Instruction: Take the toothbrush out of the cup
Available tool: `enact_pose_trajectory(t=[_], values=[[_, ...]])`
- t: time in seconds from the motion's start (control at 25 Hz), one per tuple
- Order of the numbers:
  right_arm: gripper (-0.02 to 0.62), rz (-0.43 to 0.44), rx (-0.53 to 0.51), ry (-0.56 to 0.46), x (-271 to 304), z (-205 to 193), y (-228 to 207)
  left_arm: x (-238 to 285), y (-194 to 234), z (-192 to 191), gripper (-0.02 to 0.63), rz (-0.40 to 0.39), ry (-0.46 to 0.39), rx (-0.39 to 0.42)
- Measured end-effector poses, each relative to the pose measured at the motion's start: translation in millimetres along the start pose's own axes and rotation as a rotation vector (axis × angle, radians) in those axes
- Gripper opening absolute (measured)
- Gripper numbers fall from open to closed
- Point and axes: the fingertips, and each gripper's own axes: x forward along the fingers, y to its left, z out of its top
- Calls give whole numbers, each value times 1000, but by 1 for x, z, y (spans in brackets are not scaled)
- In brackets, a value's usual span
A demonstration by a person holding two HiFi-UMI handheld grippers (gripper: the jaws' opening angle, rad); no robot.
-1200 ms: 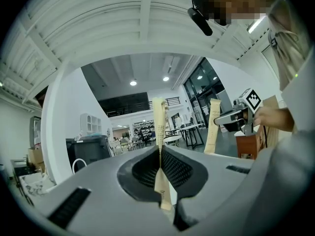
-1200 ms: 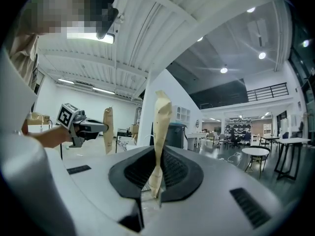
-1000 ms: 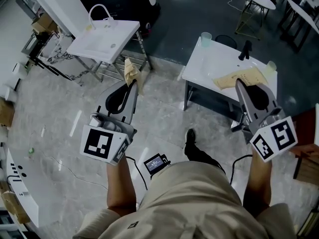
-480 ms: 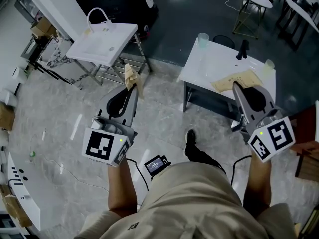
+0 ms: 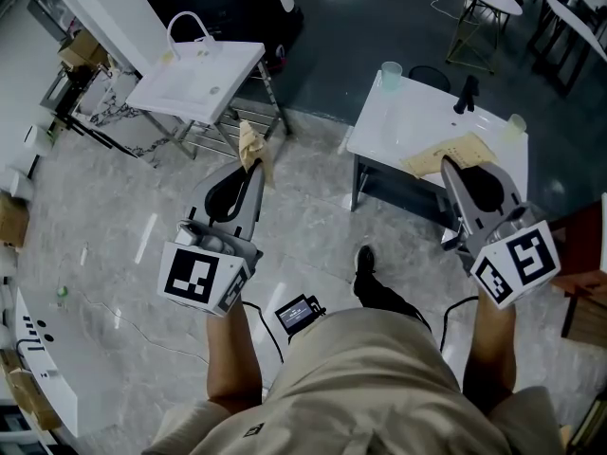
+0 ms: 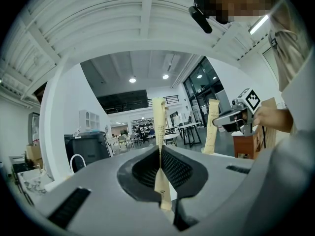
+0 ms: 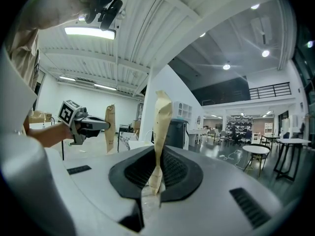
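Left jaws: the left gripper is clamped right down on a thin tan paper strip, which stands straight up out of the pinch, so basically no gap
Right jaws: same deal, the right gripper is squeezed onto the bottom end of a crumpled paper, with the rest sticking up and twisting a bit
Both grippers from above: held out level in front of the person, well apart, left gripper over the bare floor, right gripper at the near edge of the white table
Cup: pale cup sits on the far left corner of that white table, well away from both grippers, neither one touching it
Toothbrush: honestly too small to make out from up here
Second cup: another pale one at the table's right edge
Other stuff: a second white table off to the left, beyond the left gripper
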Motion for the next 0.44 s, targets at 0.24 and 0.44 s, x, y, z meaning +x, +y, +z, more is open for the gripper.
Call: enact_pose_trajectory(t=[0.24,0.44], values=[[28,4,1,9,7,-4,0,3,4,-5,12,-1,4,-7],[28,7,3,18,14,-5,3,4,9,-11,12,-6,16,-15]])
